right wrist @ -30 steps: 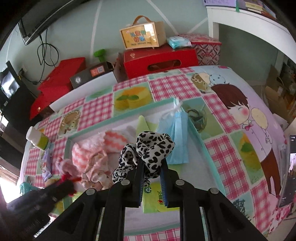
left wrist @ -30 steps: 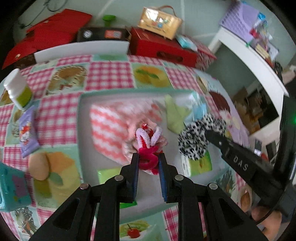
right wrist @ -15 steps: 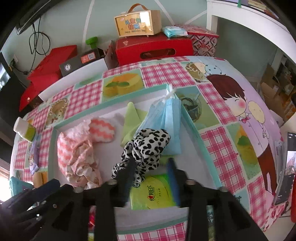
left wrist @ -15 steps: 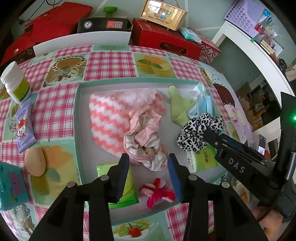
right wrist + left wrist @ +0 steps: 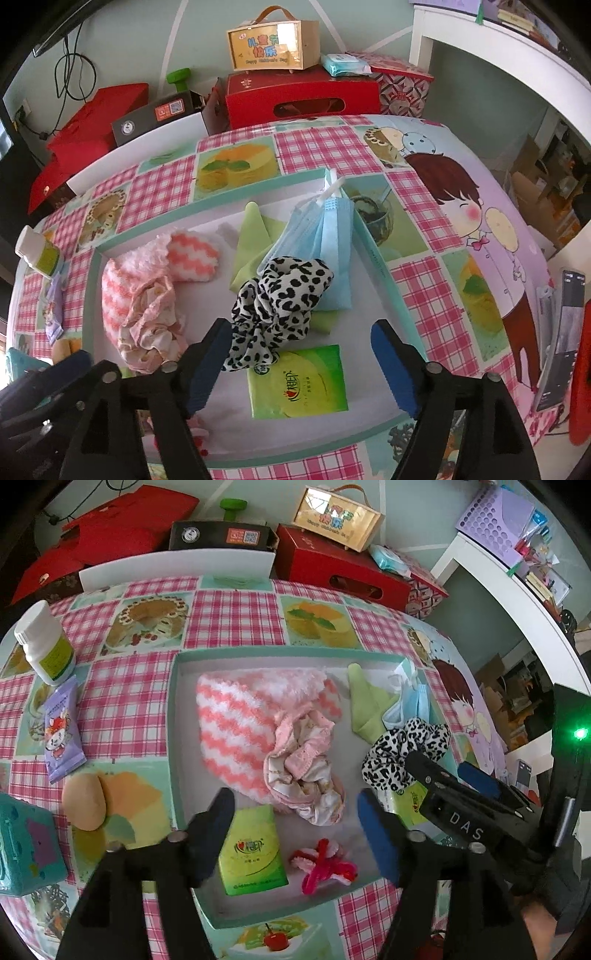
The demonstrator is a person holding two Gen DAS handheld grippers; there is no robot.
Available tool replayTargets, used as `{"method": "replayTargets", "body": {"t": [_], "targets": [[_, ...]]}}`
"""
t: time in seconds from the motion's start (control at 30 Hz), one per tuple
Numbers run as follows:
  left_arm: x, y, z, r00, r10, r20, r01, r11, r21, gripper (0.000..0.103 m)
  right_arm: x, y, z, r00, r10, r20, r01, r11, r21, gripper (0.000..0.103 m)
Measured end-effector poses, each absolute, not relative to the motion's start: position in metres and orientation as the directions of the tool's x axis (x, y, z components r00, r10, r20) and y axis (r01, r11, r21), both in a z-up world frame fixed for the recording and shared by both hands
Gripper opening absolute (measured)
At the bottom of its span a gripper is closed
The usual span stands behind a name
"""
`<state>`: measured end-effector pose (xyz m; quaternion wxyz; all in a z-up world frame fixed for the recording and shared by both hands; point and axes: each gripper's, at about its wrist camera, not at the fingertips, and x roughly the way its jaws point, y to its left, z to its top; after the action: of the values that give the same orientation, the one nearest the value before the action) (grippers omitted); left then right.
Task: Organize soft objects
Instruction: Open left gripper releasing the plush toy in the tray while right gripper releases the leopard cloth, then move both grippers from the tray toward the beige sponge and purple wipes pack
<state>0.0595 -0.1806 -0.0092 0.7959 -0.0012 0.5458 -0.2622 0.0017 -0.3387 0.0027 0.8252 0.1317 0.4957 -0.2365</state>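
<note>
Both grippers spread wide and empty above the tray [image 5: 173, 716]: red bow [image 5: 325, 866] lies crosswise just below the left gripper [image 5: 295, 829], spotted scrunchie [image 5: 282, 306] just ahead of the right gripper [image 5: 301, 360], nearer its left finger.
</note>
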Motion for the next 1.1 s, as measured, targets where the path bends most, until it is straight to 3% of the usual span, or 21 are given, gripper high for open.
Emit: {"method": "replayTargets", "body": {"t": [0.17,0.23,0.3,0.37,0.6,0.97,1.1], "targets": [[0.065,-0.172,-0.007,0.292,-0.418,-0.86,0.387,0.874,-0.293,0.073,0.001,-0.341,0.004,0.394,-0.271,-0.878,0.527,0.85,-0.026,0.09],[0.069,-0.164,-0.005,0.319,-0.411,-0.854,0.362,0.886,-0.29,0.08,0.001,-0.341,0.004,0.393,-0.278,-0.876,0.528,0.849,-0.032,0.093],[0.074,-0.155,-0.003,0.363,-0.403,-0.84,0.325,0.9,-0.291,0.094,0.0,-0.341,0.006,0.397,-0.289,-0.871,0.531,0.846,-0.039,0.103],[0.079,-0.142,0.0,0.433,-0.364,-0.825,0.269,0.925,-0.268,0.096,0.0,-0.341,0.007,0.397,-0.302,-0.867,0.531,0.846,-0.051,0.103],[0.097,-0.11,-0.005,0.496,-0.305,-0.813,0.155,0.952,-0.263,0.097,0.001,-0.338,0.005,0.393,-0.295,-0.871,0.519,0.853,-0.055,0.103],[0.104,-0.093,-0.006,0.506,-0.317,-0.802,0.119,0.947,-0.299,0.097,-0.001,-0.335,0.014,0.416,-0.314,-0.853,0.519,0.852,-0.061,0.103],[0.104,-0.085,-0.001,0.53,-0.246,-0.812,0.101,0.969,-0.227,0.097,-0.005,-0.329,0.033,0.478,-0.324,-0.816,0.516,0.856,-0.037,0.103]]}}
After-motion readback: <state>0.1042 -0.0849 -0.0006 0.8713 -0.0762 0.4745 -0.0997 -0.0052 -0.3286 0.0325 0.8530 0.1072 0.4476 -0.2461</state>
